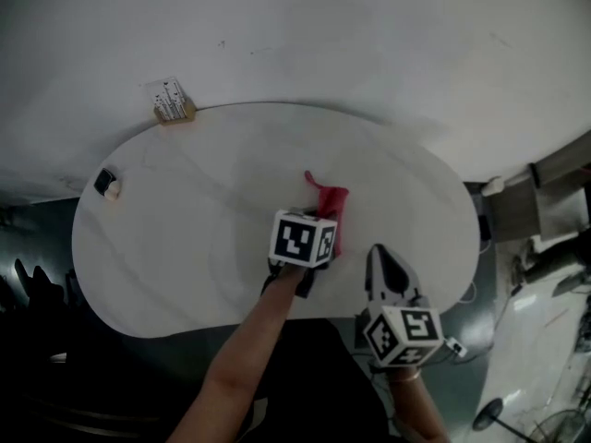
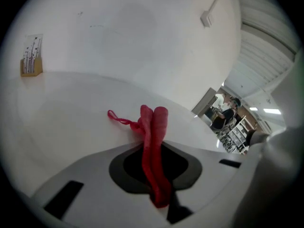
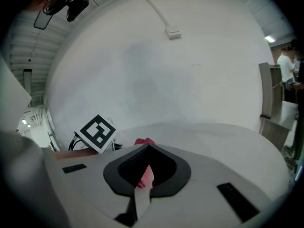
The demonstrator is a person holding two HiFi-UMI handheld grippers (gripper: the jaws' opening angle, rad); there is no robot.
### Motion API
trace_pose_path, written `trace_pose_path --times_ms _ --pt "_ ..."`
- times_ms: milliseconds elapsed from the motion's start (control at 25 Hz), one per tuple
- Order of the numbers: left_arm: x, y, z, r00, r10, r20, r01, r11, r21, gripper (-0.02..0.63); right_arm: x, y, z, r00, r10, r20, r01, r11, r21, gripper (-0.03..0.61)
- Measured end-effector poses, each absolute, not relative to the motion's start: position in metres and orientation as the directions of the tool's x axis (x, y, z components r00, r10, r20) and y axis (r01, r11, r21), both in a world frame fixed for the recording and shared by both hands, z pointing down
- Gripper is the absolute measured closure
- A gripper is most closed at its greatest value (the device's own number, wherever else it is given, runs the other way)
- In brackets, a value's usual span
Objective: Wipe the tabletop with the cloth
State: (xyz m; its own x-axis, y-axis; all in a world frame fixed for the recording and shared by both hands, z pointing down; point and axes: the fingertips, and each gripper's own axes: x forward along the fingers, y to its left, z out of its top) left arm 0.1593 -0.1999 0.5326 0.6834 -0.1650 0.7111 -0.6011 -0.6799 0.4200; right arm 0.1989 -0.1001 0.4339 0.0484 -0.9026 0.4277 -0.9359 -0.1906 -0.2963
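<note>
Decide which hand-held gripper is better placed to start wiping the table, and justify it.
Left. The left hand-held gripper is shut on the red cloth, which lies on the table. The right hand-held gripper holds nothing and sits by the table's near edge.

A: Where does the cloth (image 1: 331,212) lie?
B: On the counter (image 1: 185,275), right of its middle. Its near end sits between the jaws of the left gripper (image 2: 153,148).
A: And the right gripper (image 1: 379,257)?
B: Right of the left one and nearer the person, at the counter's near edge, apart from the cloth.
A: Anything else?
B: A card stand (image 1: 173,101) on the far left edge by the wall, and a small object (image 1: 108,185) on the left edge.
</note>
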Motion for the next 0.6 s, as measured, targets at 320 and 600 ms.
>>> trace_pose_path --times_ms 320,600 --pt "0.068 -0.225 0.542 0.605 -0.290 0.742 -0.709 -0.620 0.335 0.571 0.168 -0.112 0.437 -0.045 -0.898 0.437 -0.949 -0.098 -0.300 0.577" --pt "-0.055 -0.245 0.544 0.542 -0.400 0.739 -0.813 -0.471 0.342 0.571 0.115 -0.129 0.440 -0.167 -0.881 0.443 -0.946 0.017 -0.324 0.577"
